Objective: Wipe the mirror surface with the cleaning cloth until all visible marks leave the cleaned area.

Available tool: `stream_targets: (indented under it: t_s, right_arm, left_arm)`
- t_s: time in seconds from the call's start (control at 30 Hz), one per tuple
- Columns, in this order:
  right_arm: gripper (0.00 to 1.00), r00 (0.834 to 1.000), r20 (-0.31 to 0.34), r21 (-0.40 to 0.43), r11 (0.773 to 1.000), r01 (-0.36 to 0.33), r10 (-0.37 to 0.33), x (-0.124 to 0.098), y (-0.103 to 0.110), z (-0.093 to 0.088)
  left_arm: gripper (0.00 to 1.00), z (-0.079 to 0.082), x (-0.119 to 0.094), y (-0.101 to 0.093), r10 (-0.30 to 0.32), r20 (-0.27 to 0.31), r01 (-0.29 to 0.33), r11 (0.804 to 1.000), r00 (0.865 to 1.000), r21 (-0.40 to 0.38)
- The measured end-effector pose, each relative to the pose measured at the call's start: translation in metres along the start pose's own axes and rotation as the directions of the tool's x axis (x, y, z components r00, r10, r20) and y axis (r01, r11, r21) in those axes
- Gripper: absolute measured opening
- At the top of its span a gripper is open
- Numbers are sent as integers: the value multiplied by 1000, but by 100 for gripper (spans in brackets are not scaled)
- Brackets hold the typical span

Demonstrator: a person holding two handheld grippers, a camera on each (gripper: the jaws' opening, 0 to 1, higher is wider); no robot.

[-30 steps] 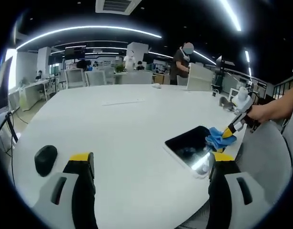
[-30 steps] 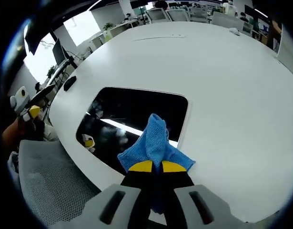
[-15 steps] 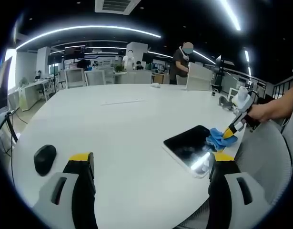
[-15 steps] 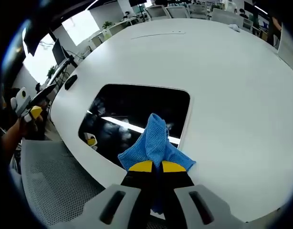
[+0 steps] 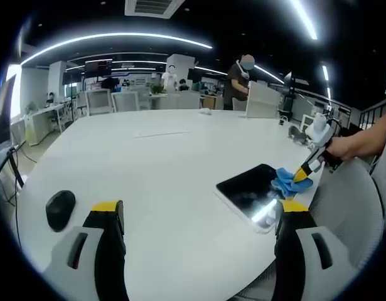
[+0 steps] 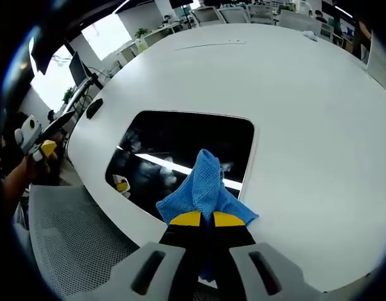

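Your right gripper point(image 6: 201, 219) has its yellow-tipped jaws clamped together on the bunched blue microfibre cleaning cloth point(image 6: 204, 188), and the free end of that cloth lies on the dark rectangular mirror with the thin white frame point(image 6: 174, 141), toward its near right corner. The mirror lies flat on the big white oval table point(image 6: 305, 113), close to the table's near edge. In the left gripper view the same pairing sits at the right: the right gripper point(image 5: 304, 171) pressing the cloth point(image 5: 287, 182) onto the far corner of the mirror point(image 5: 249, 187).

Your left gripper point(image 5: 199, 213) hangs idle with its jaws wide apart and nothing between them, above the table's near side.

By my reading the wipe is under way but not done. The glass beside the cloth carries faint pale smears (some of that may be reflected ceiling light, hard to separate), and most of the mirror's left and far area lies beyond the cloth.

Mind the edge: the mirror sits just inside the table's rim, with a grey mesh chair point(image 6: 73, 232) right below, so strokes toward you could nudge it off. Away from you the table is open, save for a black computer mouse point(image 5: 59, 209) well off to the left.
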State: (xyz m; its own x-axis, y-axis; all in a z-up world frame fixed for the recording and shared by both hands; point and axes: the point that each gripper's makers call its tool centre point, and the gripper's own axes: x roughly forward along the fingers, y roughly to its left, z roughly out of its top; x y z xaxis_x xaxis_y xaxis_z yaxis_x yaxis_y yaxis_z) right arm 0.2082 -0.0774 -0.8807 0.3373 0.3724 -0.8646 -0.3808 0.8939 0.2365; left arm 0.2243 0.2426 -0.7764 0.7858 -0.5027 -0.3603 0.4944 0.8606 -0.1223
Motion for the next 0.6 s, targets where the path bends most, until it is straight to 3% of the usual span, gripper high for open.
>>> stream_targets:
  t_s: [0.6]
  right_arm:
    - [0, 999, -16, -29, 999, -39, 38, 10, 25, 8]
  left_arm:
    - [99, -1, -3, -6, 0, -19, 1, 1000, 1000, 12]
